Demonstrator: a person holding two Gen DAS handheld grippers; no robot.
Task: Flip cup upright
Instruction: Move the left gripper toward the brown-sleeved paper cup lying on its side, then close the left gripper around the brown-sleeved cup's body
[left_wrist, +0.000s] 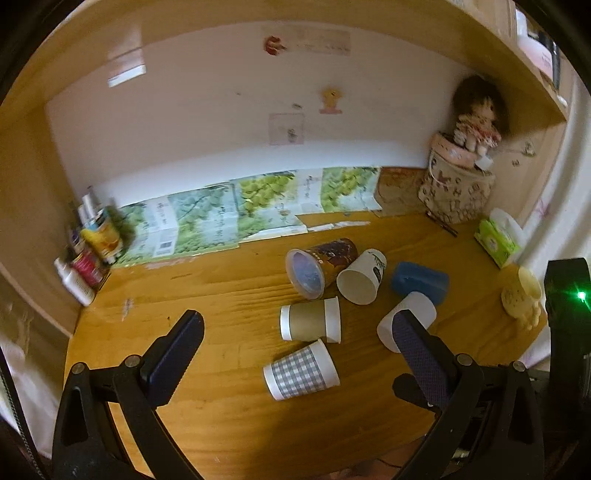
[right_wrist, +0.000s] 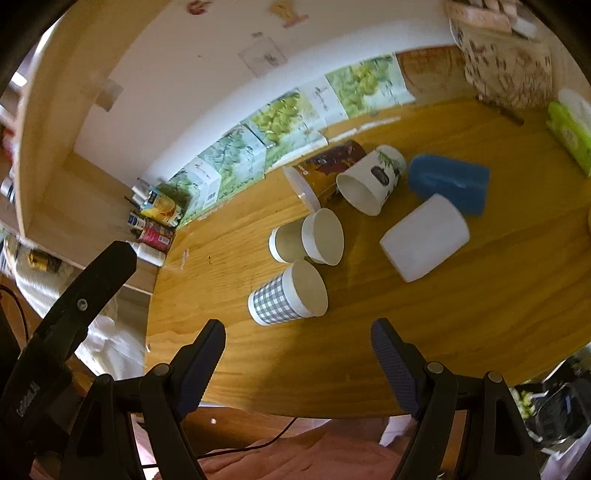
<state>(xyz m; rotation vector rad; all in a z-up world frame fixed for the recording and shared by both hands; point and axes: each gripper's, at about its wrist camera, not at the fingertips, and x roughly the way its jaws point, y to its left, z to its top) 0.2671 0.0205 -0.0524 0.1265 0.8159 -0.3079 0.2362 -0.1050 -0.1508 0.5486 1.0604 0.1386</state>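
Several cups lie on their sides on the wooden desk (left_wrist: 221, 291): a grey-checked paper cup (left_wrist: 301, 370) (right_wrist: 288, 293), a brown-sleeved paper cup (left_wrist: 310, 324) (right_wrist: 306, 238), a white cup with a dark print (left_wrist: 362, 277) (right_wrist: 371, 179), a brown printed cup with a clear lid (left_wrist: 321, 266) (right_wrist: 325, 170), a plain white cup (left_wrist: 406, 321) (right_wrist: 424, 236) and a blue cup (left_wrist: 419, 280) (right_wrist: 448, 182). My left gripper (left_wrist: 295, 328) is open and empty above the desk's near part. My right gripper (right_wrist: 299, 339) is open and empty near the desk's front edge, just short of the checked cup.
Bottles and cans (left_wrist: 92, 247) stand at the desk's left rear corner. A patterned bag with a doll (left_wrist: 458, 184) and a green tissue pack (left_wrist: 498, 236) stand at the right rear. A yellow mug (left_wrist: 521, 295) stands at the right edge. Leaflets (left_wrist: 236, 210) line the back wall.
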